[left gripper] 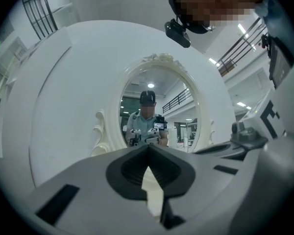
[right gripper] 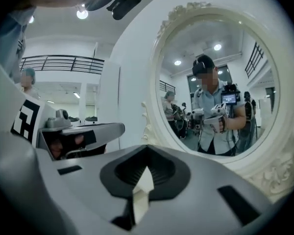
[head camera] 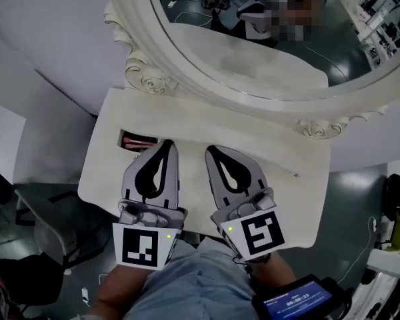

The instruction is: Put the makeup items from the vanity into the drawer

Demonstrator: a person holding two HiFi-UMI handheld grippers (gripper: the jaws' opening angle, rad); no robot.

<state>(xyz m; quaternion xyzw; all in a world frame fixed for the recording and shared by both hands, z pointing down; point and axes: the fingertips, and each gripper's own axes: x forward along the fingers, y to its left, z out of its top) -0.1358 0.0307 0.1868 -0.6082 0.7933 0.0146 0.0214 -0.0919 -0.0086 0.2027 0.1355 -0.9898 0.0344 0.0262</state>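
Note:
My left gripper (head camera: 167,144) and right gripper (head camera: 211,151) hang side by side over the white vanity top (head camera: 287,199), both pointing level at the oval mirror (head camera: 253,45). Each gripper is shut with its tips meeting and nothing between them, as the left gripper view (left gripper: 148,150) and the right gripper view (right gripper: 147,148) show. A dark rectangular opening (head camera: 130,141) with pink items inside sits at the top's left, just beside the left gripper's tip, which partly hides it. No loose makeup item shows on the vanity top.
The carved mirror frame (head camera: 147,79) rises right behind the top. A small lit screen (head camera: 297,302) sits at the lower right, by the person's body. Grey furniture (head camera: 43,229) stands on the floor to the left of the vanity.

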